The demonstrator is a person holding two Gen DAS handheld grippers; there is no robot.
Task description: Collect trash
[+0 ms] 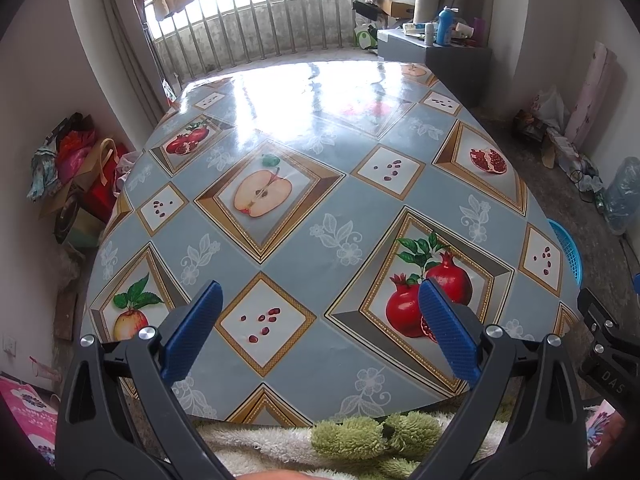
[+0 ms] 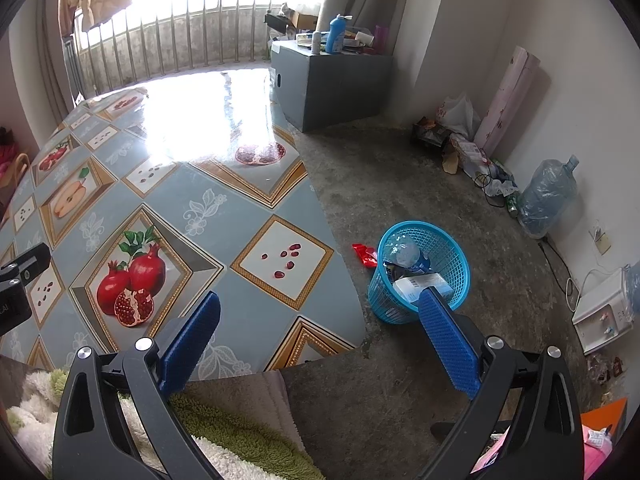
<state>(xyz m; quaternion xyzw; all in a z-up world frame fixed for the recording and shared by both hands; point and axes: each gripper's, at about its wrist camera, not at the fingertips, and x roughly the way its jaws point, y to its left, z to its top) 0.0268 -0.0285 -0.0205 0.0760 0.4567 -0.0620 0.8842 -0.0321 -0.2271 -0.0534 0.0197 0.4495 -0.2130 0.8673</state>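
Note:
A blue mesh trash basket (image 2: 448, 246) stands on the concrete floor right of the table; its rim also shows in the left wrist view (image 1: 568, 248). Inside lie a crushed plastic bottle (image 2: 406, 254) and a white box (image 2: 424, 284). A red wrapper (image 2: 365, 254) lies on the floor, touching the basket's left side. My left gripper (image 1: 320, 292) is open and empty above the near part of the table (image 1: 304, 208). My right gripper (image 2: 320, 304) is open and empty, over the table's near right corner (image 2: 256, 200), with the basket just past its right finger.
A grey cabinet (image 2: 332, 80) with bottles stands beyond the table. A water jug (image 2: 546, 196), bags and cables lie along the right wall, with a white dispenser (image 2: 604, 312) nearer. Bags pile up at the left wall (image 1: 76, 168). A fluffy green-white cloth (image 1: 360, 440) lies below the grippers.

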